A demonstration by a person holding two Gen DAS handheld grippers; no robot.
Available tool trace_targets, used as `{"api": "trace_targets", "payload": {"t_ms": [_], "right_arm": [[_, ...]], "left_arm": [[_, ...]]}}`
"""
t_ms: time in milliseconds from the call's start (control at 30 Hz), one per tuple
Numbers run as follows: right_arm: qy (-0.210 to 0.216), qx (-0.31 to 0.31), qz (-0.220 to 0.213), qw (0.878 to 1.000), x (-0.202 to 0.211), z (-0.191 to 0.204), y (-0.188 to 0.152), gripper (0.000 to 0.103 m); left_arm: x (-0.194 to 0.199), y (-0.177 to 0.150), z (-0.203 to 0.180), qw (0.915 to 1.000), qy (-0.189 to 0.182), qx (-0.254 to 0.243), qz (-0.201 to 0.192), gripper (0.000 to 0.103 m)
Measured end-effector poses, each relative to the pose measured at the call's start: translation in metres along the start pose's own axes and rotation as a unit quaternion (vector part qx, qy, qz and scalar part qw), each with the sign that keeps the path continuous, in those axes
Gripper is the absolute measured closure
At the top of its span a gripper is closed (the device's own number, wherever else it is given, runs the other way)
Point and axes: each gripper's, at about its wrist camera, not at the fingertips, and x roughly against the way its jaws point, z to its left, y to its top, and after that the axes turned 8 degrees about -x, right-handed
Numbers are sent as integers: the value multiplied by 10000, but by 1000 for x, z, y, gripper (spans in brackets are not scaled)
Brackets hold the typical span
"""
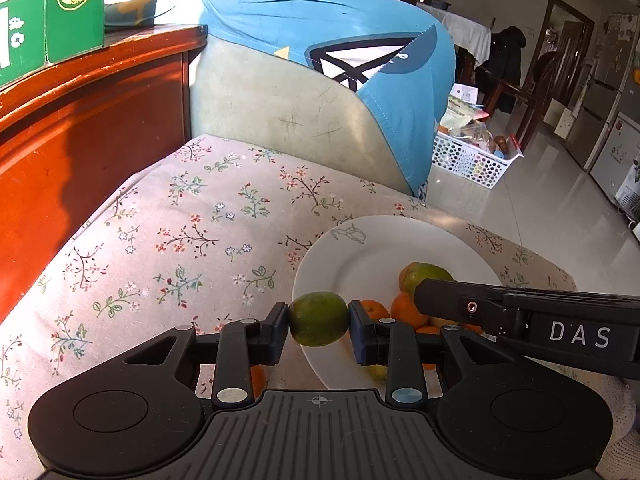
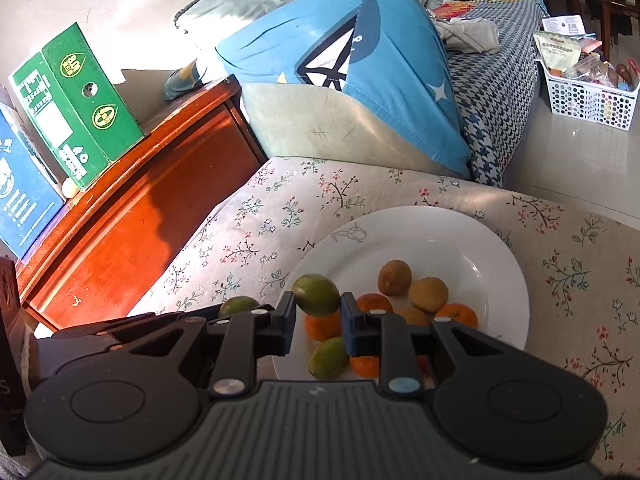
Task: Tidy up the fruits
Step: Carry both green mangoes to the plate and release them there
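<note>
Fruits fill the near half of a round white ceramic plate (image 2: 460,240): small orange tangerines (image 2: 458,314), two brown kiwis (image 2: 395,277) and a green lime (image 2: 329,358) lying loose on it. Another green citrus fruit (image 1: 318,319) is clamped between the pads of the left gripper (image 1: 318,320), held above the plate's near-left rim. The right gripper (image 2: 318,312) likewise squeezes a green lime-like fruit (image 2: 316,295) between its two pads, over the plate's left side.

The plate sits on a cushion covered in pale floral cloth (image 1: 168,248). Beyond it stands a worn grey-green sofa arm (image 1: 280,120) draped with a bright blue printed cover (image 1: 320,16). To the left a glossy red-brown wooden cabinet (image 1: 88,128) carries a green cardboard box (image 2: 76,108). Shiny pale floor tiles (image 1: 552,200) stretch away on the right, with a white perforated plastic basket (image 2: 584,100) of packets set on them.

The left wrist view shows the right gripper's black body marked "DAS" (image 1: 576,334) crossing in front of the plate and hiding part of the fruit pile. Only the right wrist view shows the kiwis clearly, a blue box (image 2: 20,208) beside the green one, and a houndstooth-patterned sofa seat (image 2: 496,80). There the left gripper's fruit peeps out above its black body, at the lower left.
</note>
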Motion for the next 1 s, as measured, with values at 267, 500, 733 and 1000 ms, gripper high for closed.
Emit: {"api": "trace_targets", "payload": {"t_ms": [267, 500, 733, 1000], "right_arm": [[-122, -221, 74, 9997, -25, -13, 13, 79], [-213, -307, 95, 9993, -31, -17, 14, 76], [-257, -318, 7, 9992, -26, -17, 16, 76], [-317, -349, -26, 9989, -12, -16, 12, 76]], "left_arm": [[-20, 7, 3, 9999, 31, 88, 46, 73], [-27, 6, -6, 9999, 36, -50, 132, 72], [-18, 11, -14, 9997, 94, -213, 48, 57], [1, 14, -23, 9991, 194, -367, 89, 43]]}}
